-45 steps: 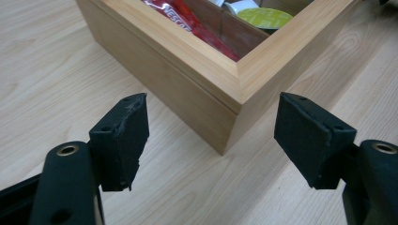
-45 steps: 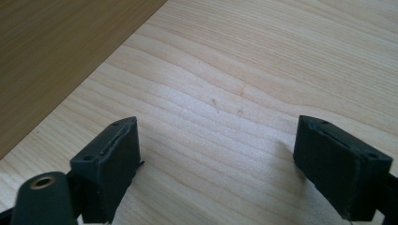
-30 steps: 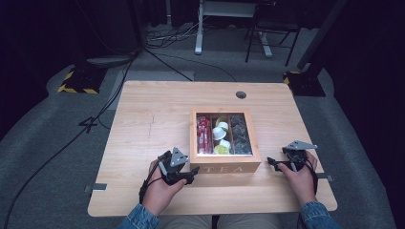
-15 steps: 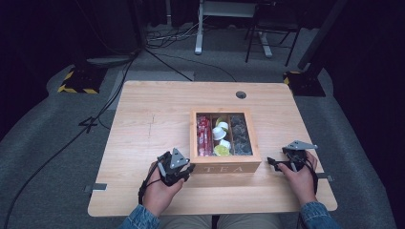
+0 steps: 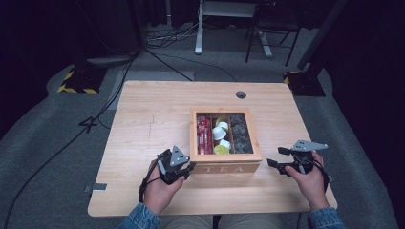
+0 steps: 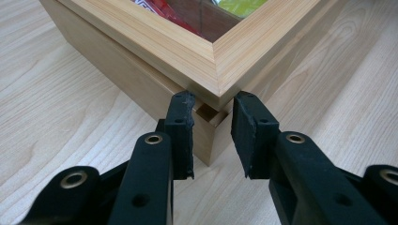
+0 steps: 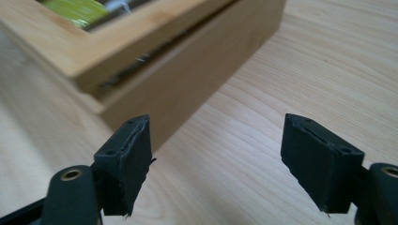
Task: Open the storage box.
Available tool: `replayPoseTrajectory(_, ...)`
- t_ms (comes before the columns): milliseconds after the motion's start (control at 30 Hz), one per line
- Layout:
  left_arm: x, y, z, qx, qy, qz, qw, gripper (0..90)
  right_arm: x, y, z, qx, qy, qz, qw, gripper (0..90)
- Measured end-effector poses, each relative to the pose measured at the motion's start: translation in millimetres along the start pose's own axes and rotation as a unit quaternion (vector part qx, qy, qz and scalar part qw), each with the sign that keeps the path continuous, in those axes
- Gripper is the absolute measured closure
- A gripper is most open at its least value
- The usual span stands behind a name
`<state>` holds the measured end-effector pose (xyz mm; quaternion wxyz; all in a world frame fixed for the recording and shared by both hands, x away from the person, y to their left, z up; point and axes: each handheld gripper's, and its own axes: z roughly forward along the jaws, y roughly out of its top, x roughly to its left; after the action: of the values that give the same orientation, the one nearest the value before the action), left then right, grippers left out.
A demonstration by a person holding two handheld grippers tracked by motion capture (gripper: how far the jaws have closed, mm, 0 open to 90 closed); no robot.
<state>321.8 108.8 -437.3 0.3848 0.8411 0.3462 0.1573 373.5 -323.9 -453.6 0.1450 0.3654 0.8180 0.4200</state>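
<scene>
In the high view, a light wooden tea box with a framed window lid (image 5: 225, 162) is seen near the front of the pale wooden table (image 5: 143, 114). It lies between the two grippers. The left gripper (image 5: 189, 167) is held at the box's near left corner; the right gripper (image 5: 274, 162) is kept apart from its right side, jaws spread. Through the lid, red packets (image 5: 204, 134), white and yellow-green cups (image 5: 220, 138) and dark packets (image 5: 239, 134) are made out, though too small to read.

In the left gripper view, the fingers (image 6: 182, 133) are set narrowly apart astride the box's corner (image 6: 217, 75), one on each side, just below the lid frame. Whether the pads touch the wood cannot be told — a small gap is seen at each. The box's contents are cut off at the top edge.

In the right gripper view, the fingers (image 7: 129, 161) are spread wide over bare table (image 7: 263, 84). The box (image 7: 187, 70) is blurred beyond the left finger — its near corner is hidden behind that finger.
</scene>
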Motion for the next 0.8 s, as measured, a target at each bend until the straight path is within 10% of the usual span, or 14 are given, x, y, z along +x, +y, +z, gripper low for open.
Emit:
replayPoseTrajectory(333, 0.8, 4.1, -0.4, -0.004, 0.001, 0.001, 1.0000, 67.3, 34.8, 18.7, -4.5, 0.000, 0.067, -0.054, 0.9963, 15.7)
replayPoseTrajectory(800, -0.1, 5.0, 1.5, -0.002, 0.007, 0.006, 1.0000, 65.9, 47.2, 24.9, 15.2, -0.023, -0.001, -0.076, 0.9969, 24.3)
